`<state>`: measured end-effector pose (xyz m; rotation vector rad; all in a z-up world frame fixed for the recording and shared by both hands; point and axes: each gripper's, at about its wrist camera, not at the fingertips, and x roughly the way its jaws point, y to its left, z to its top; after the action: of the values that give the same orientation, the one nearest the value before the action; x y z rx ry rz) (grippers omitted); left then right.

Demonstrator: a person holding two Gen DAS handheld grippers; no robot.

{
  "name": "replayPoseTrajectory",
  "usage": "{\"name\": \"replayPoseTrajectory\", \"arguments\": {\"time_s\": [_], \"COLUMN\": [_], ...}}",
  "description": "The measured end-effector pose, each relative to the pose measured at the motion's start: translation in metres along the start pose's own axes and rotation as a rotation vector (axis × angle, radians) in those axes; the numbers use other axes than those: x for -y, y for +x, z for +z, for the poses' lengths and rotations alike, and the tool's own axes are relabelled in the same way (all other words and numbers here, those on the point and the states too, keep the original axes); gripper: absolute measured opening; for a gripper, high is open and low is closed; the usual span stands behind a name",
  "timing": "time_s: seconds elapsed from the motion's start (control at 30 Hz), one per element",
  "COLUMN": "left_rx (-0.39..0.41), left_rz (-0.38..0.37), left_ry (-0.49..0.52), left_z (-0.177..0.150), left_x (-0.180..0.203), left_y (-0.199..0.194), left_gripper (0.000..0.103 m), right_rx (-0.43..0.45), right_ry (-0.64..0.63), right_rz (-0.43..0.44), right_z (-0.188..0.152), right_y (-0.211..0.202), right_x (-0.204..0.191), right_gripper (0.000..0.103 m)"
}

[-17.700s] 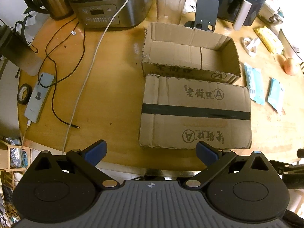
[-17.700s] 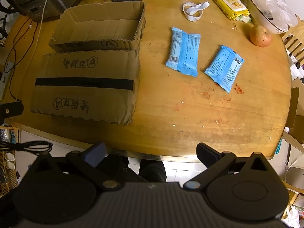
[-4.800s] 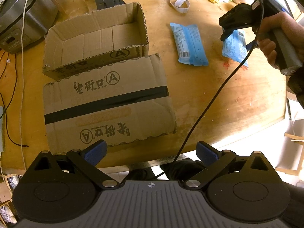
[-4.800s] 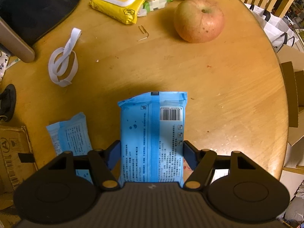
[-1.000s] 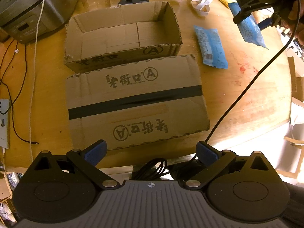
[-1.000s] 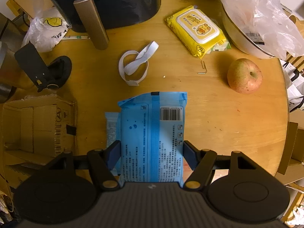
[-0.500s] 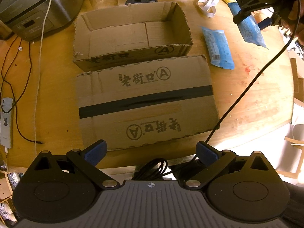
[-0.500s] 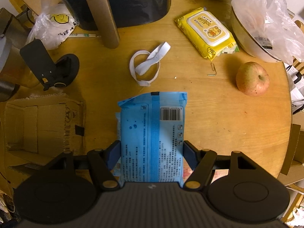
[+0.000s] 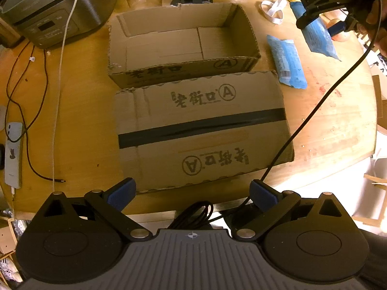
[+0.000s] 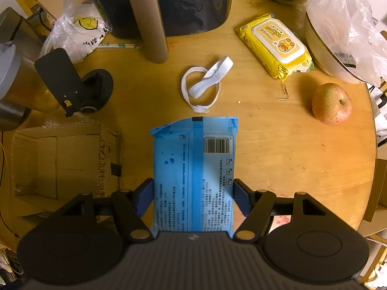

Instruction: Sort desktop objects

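My right gripper (image 10: 193, 197) is shut on a blue tissue pack (image 10: 194, 169), held above the table; the same blue tissue pack (image 9: 319, 38) shows at the upper right of the left wrist view, hanging from the right gripper (image 9: 321, 12). A second blue pack (image 9: 286, 64) lies on the table just right of the open cardboard box (image 9: 183, 46). The cardboard box (image 10: 58, 159) sits to the lower left in the right wrist view. My left gripper (image 9: 192, 193) hovers open near the table's front edge, over a flattened cardboard sheet (image 9: 200, 130), holding nothing.
A white strap loop (image 10: 205, 84), yellow wet-wipes pack (image 10: 275, 43), apple (image 10: 331, 104), dark appliance (image 10: 169, 2) with its handle and a black phone stand (image 10: 72, 82) lie beyond the held pack. A rice cooker (image 9: 55, 9), cables and a phone (image 9: 13, 154) occupy the left.
The right gripper has lifted and drawn back with the blue pack, so more of the table shows. The left gripper has shifted left; the box now sits more centrally in its view.
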<state>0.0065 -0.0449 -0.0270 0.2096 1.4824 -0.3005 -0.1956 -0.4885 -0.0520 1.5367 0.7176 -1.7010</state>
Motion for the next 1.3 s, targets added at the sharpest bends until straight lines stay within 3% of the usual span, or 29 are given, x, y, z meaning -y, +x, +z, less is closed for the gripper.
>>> {"name": "replayPoseTrajectory", "arguments": {"time_s": [1.3], "left_rx": [0.047], "left_rz": [-0.005], "left_ry": [-0.042], "left_z": [0.002], "left_x": [-0.047], "left_y": [-0.006], "left_gripper": [0.103], "right_rx": [0.02], "right_ry": [0.043], "right_rz": [-0.002], "right_z": [0.003], "right_y": [-0.002], "right_x": [-0.044], "right_gripper": [0.069]}}
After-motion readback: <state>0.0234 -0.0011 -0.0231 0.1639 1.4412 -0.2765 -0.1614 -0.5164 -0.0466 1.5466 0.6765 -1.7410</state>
